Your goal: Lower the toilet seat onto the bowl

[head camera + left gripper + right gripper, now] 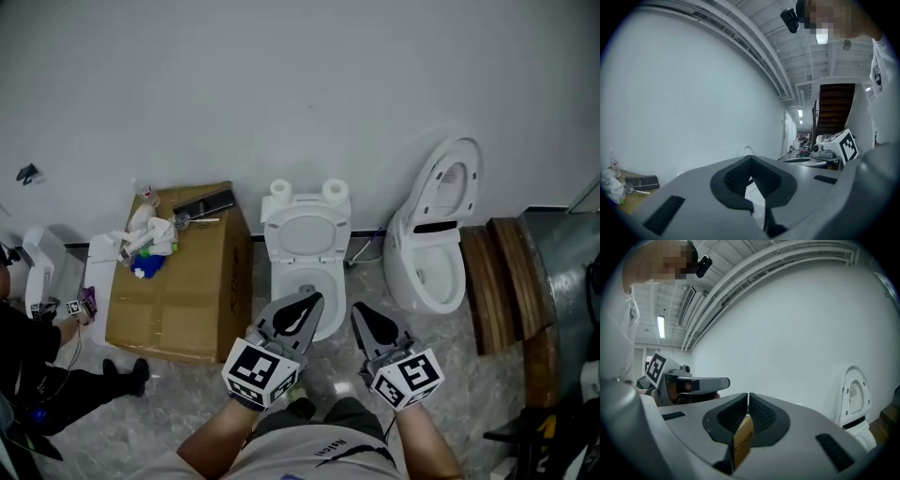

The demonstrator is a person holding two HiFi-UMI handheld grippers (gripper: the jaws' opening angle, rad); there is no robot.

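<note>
The toilet seat point(277, 236) stands up against the tank. Its toilet sits on the floor at the back wall, between a cardboard box point(187, 281) and a second toilet point(431, 253). The bowl point(278, 283) below is uncovered, so the lowering has not begun.

Both claws hover over the bowl's front. The left claw point(315, 301) has its tips together with nothing in it. The right claw point(362, 310) is narrow too, with a tan printed strip point(743, 439) low in its gap; I cannot tell whether it is pinched.

A good approach is probably to reach one closed claw to the seat's top edge, hook it forward off the tank, then support it from beneath. That way it settles onto the rim rather than dropping. Keep the other claw clear of the bowl's rim, where it could get caught.
</note>
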